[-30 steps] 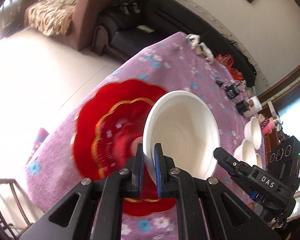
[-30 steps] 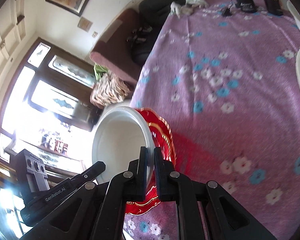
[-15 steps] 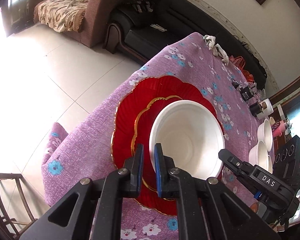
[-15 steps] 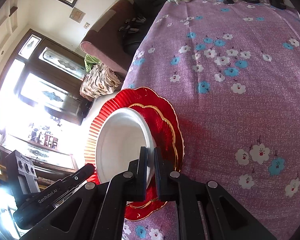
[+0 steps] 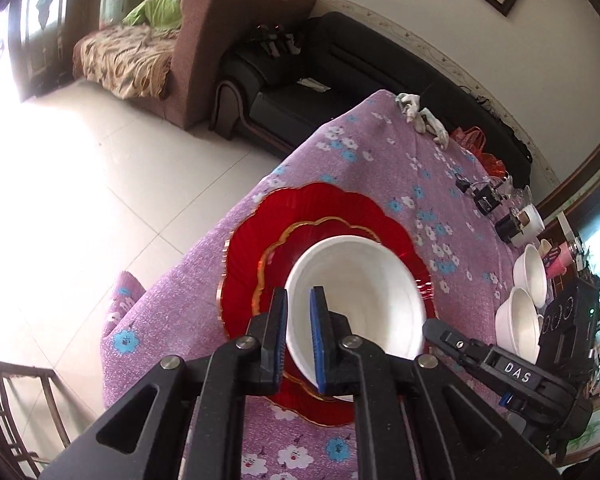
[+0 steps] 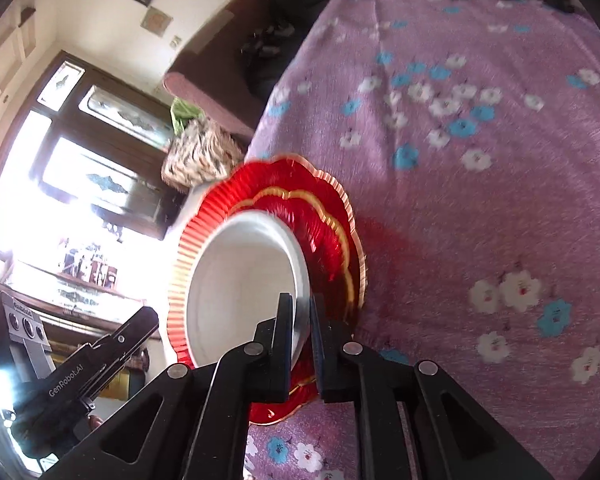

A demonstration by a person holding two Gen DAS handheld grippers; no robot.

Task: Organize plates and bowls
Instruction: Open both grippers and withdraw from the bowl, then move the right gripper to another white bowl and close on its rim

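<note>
Left gripper (image 5: 299,334) and right gripper (image 6: 300,334) each pinch opposite rims of one white bowl (image 5: 360,292), jaws narrow on its wall, apparently sharing the load to seat it level on the stacked red plates (image 5: 324,216) near the purple tablecloth's (image 5: 380,168) corner; the bowl is empty, as are two more white bowls (image 5: 518,322) farther right

Glossy red plate (image 5: 332,216), smooth white bowl (image 5: 360,292), possibly ceramic, on woven cloth (image 6: 480,200).
</note>
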